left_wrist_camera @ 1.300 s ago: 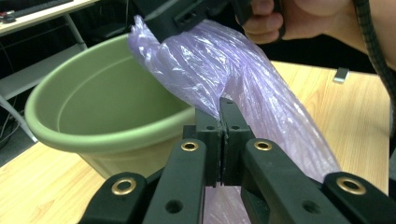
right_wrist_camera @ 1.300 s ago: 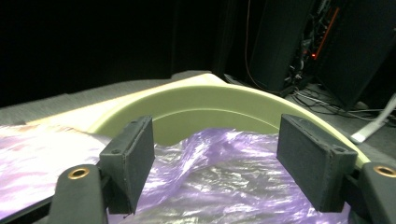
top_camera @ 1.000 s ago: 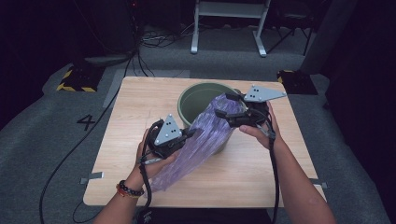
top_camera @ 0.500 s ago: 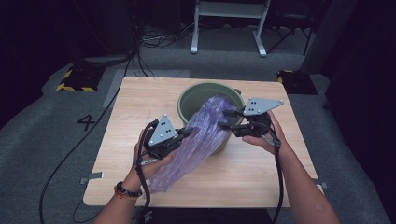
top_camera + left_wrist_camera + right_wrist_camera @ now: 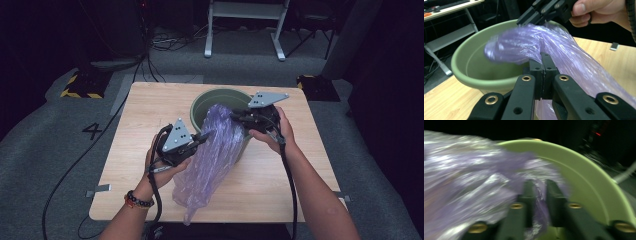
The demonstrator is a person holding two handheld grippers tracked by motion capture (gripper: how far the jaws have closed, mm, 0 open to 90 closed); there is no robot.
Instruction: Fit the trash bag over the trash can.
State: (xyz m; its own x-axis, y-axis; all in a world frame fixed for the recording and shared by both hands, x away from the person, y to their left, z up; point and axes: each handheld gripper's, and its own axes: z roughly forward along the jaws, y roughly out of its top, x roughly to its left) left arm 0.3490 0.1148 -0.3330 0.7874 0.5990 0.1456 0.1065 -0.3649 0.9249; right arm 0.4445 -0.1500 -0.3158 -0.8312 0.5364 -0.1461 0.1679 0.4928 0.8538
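Left gripper (image 5: 202,136), at the left of the high view, has its jaws pinched tight on a fold of the purple plastic bag (image 5: 212,155), as the left gripper view shows with film gathered at the tips. From there the bag runs in a long crumpled band: its lower end trails over the wooden table (image 5: 145,125) toward the near edge, its upper end is draped over the rim of the green bucket (image 5: 210,100) and into its mouth. Further right, the right gripper (image 5: 239,117) sits at the bucket's rim; its jaws have just been closing and stand narrow with a strip of film between them, pads seemingly pressing it. The step in hand looks like getting a second hold to line the bucket. Next, the two grips likely need to pull apart to spread the bag's mouth over the rim
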